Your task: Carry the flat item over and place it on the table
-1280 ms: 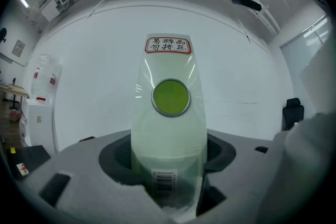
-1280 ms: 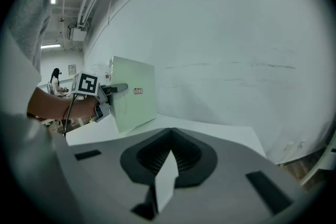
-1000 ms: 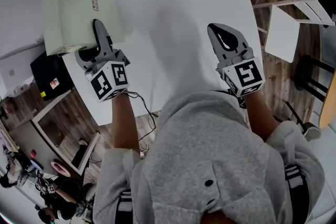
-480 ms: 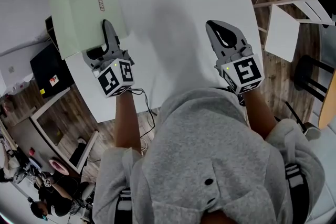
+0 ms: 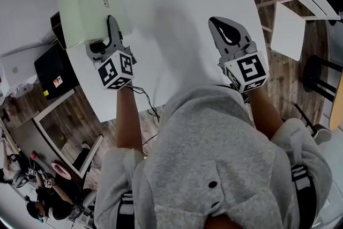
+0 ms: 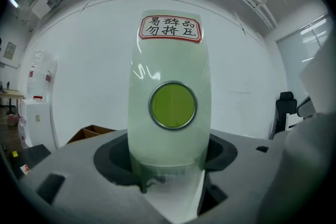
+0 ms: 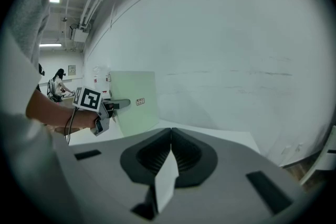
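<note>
A white table [image 5: 177, 19] fills the upper middle of the head view, with wooden floor [image 5: 300, 56] to its right. At the upper left, the left gripper [image 5: 111, 24] is clamped on the lower edge of a pale green flat item [image 5: 80, 5], held at the table's left edge; a red-bordered label [image 6: 170, 28] shows on it. The right gripper [image 5: 225, 29] is over the table at the right, its jaws pressed together on nothing.

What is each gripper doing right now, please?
Left gripper: closed on the pale green flat panel.
Right gripper: closed, holding nothing.
</note>
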A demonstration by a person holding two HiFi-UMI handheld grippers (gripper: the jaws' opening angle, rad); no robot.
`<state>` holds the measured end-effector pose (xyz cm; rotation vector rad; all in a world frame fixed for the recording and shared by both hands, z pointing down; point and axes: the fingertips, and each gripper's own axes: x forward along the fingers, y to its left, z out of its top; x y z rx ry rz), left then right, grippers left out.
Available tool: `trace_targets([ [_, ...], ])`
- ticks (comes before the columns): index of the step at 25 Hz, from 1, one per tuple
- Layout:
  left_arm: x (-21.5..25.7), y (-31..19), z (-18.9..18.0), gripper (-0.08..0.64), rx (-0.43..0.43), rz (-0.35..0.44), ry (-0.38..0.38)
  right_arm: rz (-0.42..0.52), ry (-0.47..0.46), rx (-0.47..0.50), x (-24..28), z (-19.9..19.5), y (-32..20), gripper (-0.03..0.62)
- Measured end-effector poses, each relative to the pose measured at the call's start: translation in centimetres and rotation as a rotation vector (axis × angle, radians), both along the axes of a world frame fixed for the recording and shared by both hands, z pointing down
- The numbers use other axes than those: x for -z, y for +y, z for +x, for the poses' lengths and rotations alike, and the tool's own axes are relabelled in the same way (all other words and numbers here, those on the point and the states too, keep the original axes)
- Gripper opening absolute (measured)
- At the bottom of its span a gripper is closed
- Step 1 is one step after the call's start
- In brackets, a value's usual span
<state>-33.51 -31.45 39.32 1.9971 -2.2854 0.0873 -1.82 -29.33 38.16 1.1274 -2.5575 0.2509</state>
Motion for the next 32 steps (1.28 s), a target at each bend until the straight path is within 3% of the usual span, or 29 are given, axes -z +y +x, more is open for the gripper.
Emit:
trace_targets([
  [9, 0.0, 2.9, 0.2, 0.311, -0.029, -0.043, -0.001, 0.062, 0.005, -0.031, 1.8, 0.8, 2.3, 0.028],
  [18, 1.5, 9.8, 2.2, 0.306, -0.060, -0.069, 0.012, 0.083, -0.022, -0.114, 3.6, 4.2, 5.5, 0.028],
  [24, 3.2, 14.9, 4.3, 0.054, -0.048, -0.065, -0.077, 0.099, -0.029, -0.127, 4.2, 4.2, 8.6, 0.028],
  [32, 4.0, 18.8, 6.6, 0.023, -0.082, -0.079, -0.046, 0.105, -0.022, -0.112, 4.3, 4.0, 11.7, 0.028],
])
